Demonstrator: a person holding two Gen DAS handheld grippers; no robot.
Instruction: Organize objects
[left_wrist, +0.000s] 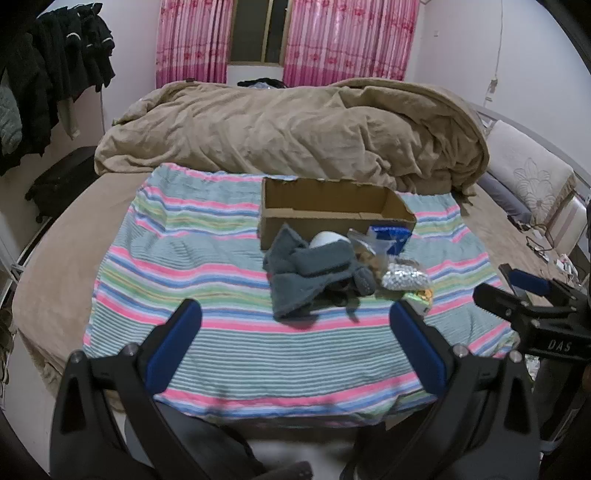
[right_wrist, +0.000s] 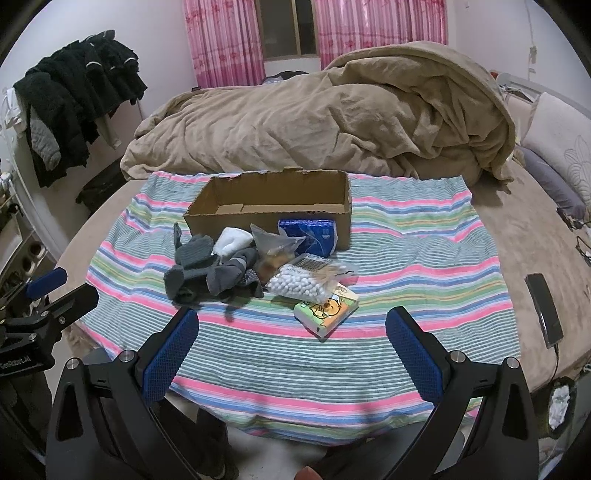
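We work on a bed (right_wrist: 517, 236) with a rumpled tan duvet (right_wrist: 314, 122) behind a striped cloth (right_wrist: 406, 295). On the cloth the open cardboard box (right_wrist: 343, 206) looks bare inside as far as we can see, so we judge nothing is sorted yet. In front of it lies the pile: grey socks (right_wrist: 214, 277) with a white sock (right_wrist: 231, 240) touching them, a blue tissue pack (right_wrist: 308, 234) against the box wall, a bag of white beads (right_wrist: 301, 284), a clear snack bag (right_wrist: 273, 245) and a cartoon tissue pack (right_wrist: 327, 310). Our left gripper (left_wrist: 295, 317) and right gripper (right_wrist: 291, 328) hover short of the pile, jaws apart, holding nothing. Everything remains to be boxed.
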